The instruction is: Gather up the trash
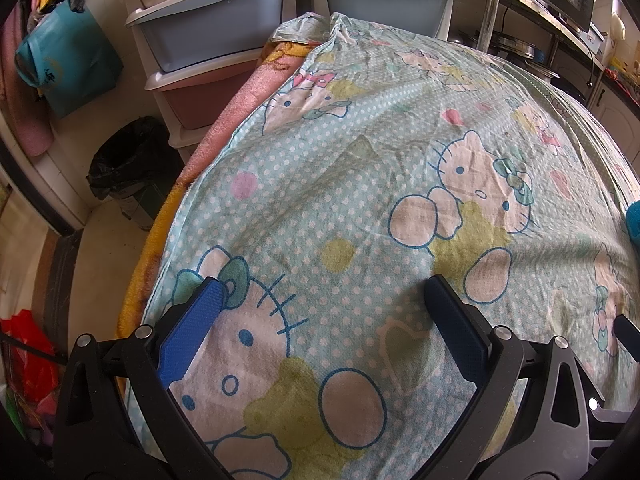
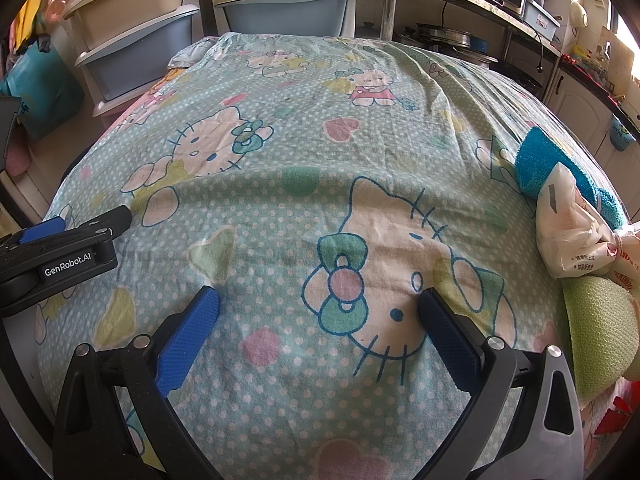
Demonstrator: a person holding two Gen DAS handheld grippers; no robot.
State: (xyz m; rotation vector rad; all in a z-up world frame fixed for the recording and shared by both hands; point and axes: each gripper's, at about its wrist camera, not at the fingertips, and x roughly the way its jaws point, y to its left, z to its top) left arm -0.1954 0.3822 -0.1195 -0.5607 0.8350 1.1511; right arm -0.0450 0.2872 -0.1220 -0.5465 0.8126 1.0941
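Both tools empty with fingers apart: left tool [image 1: 320, 292], right tool [image 2: 318, 298]. Crumpled plastic bag [image 2: 568, 224] at right edge of tabletop [image 2: 280, 208] looks light, soft, slippery; pinch a bunched fold.

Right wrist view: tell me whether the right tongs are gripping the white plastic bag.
No. The right tongs are open over the bedsheet, apart from the white plastic bag.

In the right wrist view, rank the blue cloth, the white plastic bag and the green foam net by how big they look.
1. White plastic bag
2. Blue cloth, partly hidden
3. Green foam net, cropped; order with the cloth unsure.
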